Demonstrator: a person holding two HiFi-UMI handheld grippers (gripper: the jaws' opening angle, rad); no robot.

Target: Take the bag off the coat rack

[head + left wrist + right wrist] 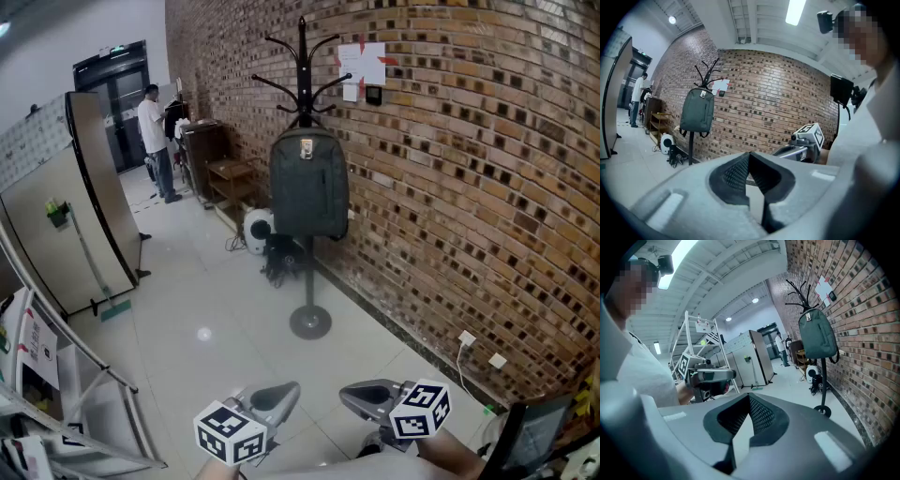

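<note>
A dark grey-green fabric backpack bag hangs high on a black metal coat rack, flat against the pole just below the curved hooks. Its bottom is well clear of the rack's round base. The rack stands on the pale tiled floor, just beside the red brick wall. A small white round appliance and a dark tangle of cords sit near the foot of the rack. Farther beyond the rack, a person in a white shirt stands at some wooden furniture. The left gripper and the right gripper are side by side, well apart from the rack and aimed roughly towards it. On each gripper the fingers are pressed together with nothing between them, as the right gripper view also shows. The reach has not yet begun. The bag looks soft but padded enough to keep its shape, and probably light to moderate in weight. It will likely sag and swing once it is lifted. The loop it hangs by is too small to make out, so it is unclear which hook carries it. The best hold is probably the top handle near the hooks, or a shoulder strap. Either way the bag should be raised upward to clear the hook rather than pulled sideways, because the slim rack on its single base could tip.
</note>
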